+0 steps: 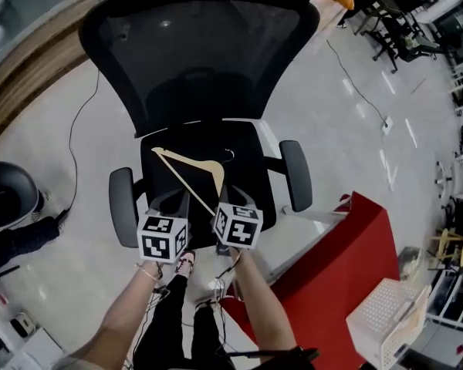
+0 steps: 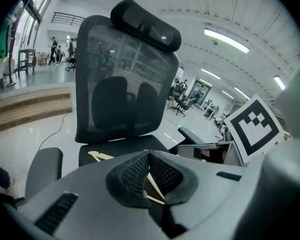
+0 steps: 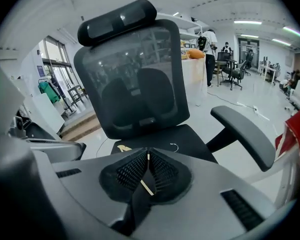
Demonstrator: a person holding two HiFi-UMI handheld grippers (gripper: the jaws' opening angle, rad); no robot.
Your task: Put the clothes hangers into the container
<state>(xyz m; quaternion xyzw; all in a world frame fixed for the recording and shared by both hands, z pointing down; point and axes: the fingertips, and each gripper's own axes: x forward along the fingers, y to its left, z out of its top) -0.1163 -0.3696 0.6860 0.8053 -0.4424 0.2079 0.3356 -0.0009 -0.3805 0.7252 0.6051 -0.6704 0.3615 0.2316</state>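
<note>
A wooden clothes hanger (image 1: 187, 159) with a metal hook lies flat on the seat (image 1: 251, 177) of a black office chair. Both grippers hover at the seat's front edge, side by side and pointing down at it. My left gripper (image 1: 179, 199) is over the hanger's long bar, its pads (image 2: 140, 171) closed together. My right gripper (image 1: 222, 200) is by the bar's near end, also shut. In each gripper view a strip of wood shows in the gap behind the pads; I cannot tell whether it is touched. The hanger's far end (image 2: 97, 155) (image 3: 122, 147) shows past the jaws.
The chair's armrests (image 1: 295, 174) (image 1: 123, 205) flank the seat and its mesh back (image 1: 201, 45) rises behind. A white slatted basket (image 1: 386, 318) stands on the floor at lower right, beside a red panel (image 1: 347, 268). Cables run across the floor.
</note>
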